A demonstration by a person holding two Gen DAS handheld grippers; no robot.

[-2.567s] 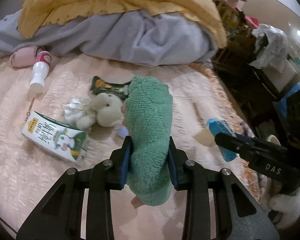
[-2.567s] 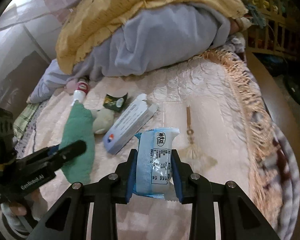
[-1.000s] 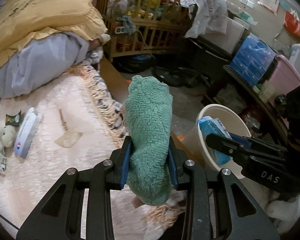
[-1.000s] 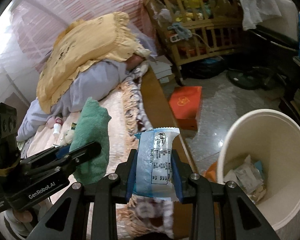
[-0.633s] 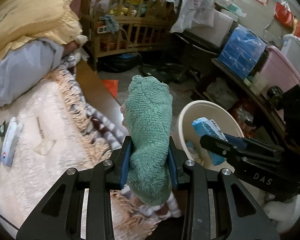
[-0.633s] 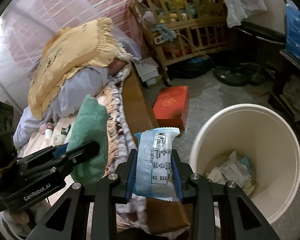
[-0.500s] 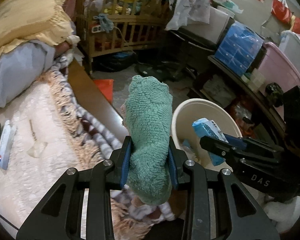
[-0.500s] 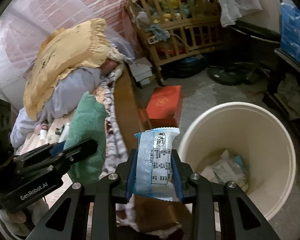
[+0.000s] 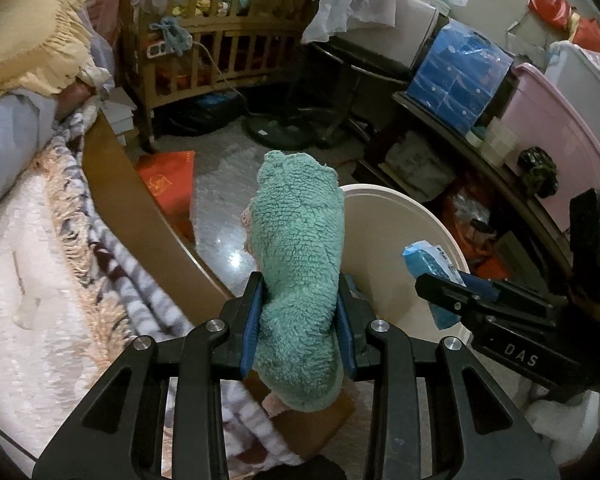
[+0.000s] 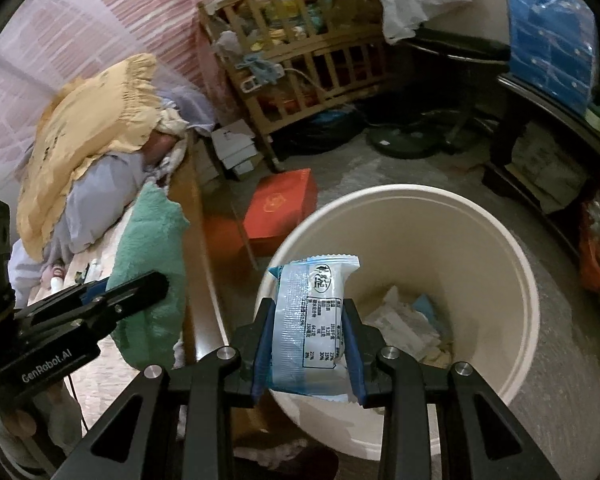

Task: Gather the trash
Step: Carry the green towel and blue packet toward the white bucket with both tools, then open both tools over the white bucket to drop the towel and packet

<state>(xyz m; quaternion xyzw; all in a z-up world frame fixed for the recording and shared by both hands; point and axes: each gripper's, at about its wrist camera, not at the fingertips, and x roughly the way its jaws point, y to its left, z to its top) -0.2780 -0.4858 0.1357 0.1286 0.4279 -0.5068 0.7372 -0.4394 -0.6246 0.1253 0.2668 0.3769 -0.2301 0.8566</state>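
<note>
The left gripper (image 9: 298, 320) is clamped on a fluffy green terry-cloth bundle (image 9: 300, 264), its blue-padded fingers (image 9: 251, 322) pressing the cloth from both sides with the jaws narrowed to the bundle's width. The cloth stands upright between them, rising well ahead of the fingertips and hanging a little below them. Just ahead and to the right of this gripper sits the round cream plastic trash bin (image 9: 400, 216), partly hidden behind the cloth.

The right gripper (image 10: 306, 340) is closed on a blue-and-white printed plastic snack wrapper (image 10: 312, 320), held upright between its blue pads (image 10: 350, 340) with the crimped top edge standing past the fingertips. The wrapper hovers over the near-left rim of the bin (image 10: 516, 272), whose open mouth lies directly ahead and to the right of the fingers. Crumpled paper and wrappers (image 10: 404, 320) lie on the bin's bottom.

To the left of the right gripper, the left one appears holding the green cloth over the brown wooden bed edge (image 10: 198, 264). A flat red cardboard box (image 10: 280, 204) lies on the floor beyond the bin.
</note>
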